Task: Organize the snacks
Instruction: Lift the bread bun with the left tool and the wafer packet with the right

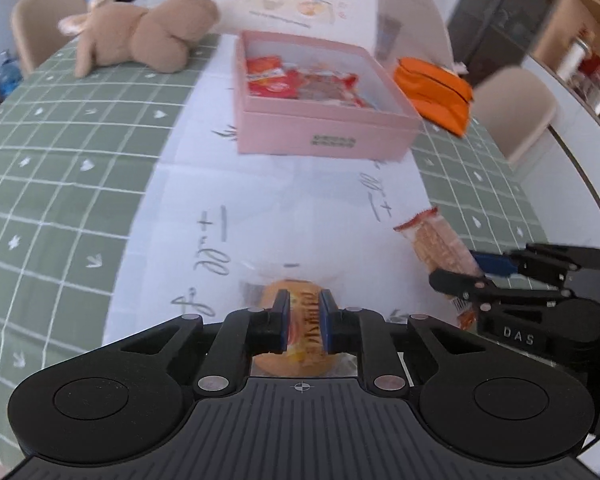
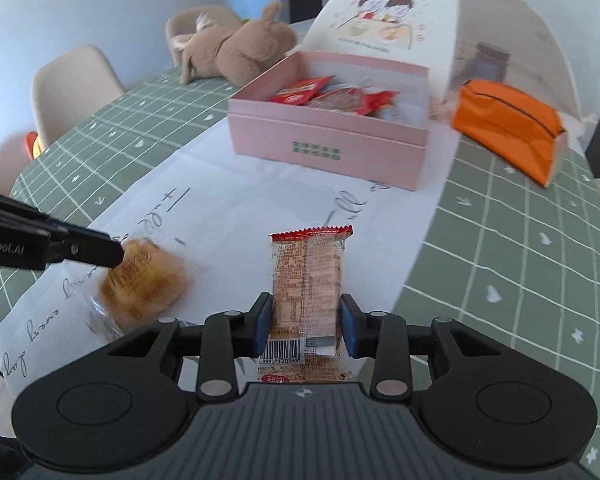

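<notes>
My left gripper (image 1: 304, 320) is shut on a round golden pastry in a clear wrapper (image 1: 303, 330), low over the white table runner; the pastry also shows in the right wrist view (image 2: 144, 280) with the left gripper's fingers (image 2: 96, 254) on it. My right gripper (image 2: 305, 326) stands around a long cracker packet with a red end (image 2: 308, 280), its pads touching or nearly touching the sides. The same packet shows in the left wrist view (image 1: 440, 244). An open pink box (image 1: 324, 136) (image 2: 324, 148) holding several red snack packets stands further back.
A brown plush rabbit (image 1: 148, 36) (image 2: 240, 48) lies at the back left. An orange pouch (image 1: 436, 92) (image 2: 508, 124) lies right of the box. A white dome food cover (image 2: 420, 20) stands behind. Beige chairs (image 2: 76, 80) ring the green checked table (image 1: 60, 152).
</notes>
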Demonstrator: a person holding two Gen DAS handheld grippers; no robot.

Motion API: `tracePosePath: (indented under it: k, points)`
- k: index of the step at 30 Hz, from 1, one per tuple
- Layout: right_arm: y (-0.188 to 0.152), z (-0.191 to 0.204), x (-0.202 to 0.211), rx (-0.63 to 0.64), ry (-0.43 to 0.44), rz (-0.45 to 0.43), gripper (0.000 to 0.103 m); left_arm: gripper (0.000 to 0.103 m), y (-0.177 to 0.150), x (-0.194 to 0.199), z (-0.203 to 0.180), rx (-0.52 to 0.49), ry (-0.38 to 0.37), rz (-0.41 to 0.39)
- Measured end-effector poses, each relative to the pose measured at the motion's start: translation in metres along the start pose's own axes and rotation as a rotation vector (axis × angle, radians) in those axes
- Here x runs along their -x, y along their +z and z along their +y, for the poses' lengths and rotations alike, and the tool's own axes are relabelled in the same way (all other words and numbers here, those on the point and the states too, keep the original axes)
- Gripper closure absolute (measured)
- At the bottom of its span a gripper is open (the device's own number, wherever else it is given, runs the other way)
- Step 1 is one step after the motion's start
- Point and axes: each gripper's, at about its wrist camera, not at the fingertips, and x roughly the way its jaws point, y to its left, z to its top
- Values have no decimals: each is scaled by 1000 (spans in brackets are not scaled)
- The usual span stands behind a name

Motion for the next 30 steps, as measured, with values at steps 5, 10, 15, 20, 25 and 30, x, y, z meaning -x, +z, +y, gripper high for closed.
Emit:
tracePosePath:
  k: [5, 10, 15, 20, 25, 30]
  points:
    - [-8, -4, -4, -18, -18, 4, 68, 80, -9, -10, -21, -162, 32, 51]
    - [-22, 0, -16, -23, -22, 32, 64, 79, -9, -14, -28, -222, 56, 51]
    - [-26, 11, -24, 9, -34, 29, 38, 76, -2, -23, -38, -252, 67, 52]
    - [-24, 13, -31, -1, -54, 25, 21, 75, -1, -28, -39, -245, 46, 23]
    - [-26, 7, -33, -9, -54, 9, 14, 76, -6, -14, -28, -214, 143, -11]
    - [-31, 5, -33, -9, -59, -18, 7, 75, -6, -11, -18, -116, 101, 19]
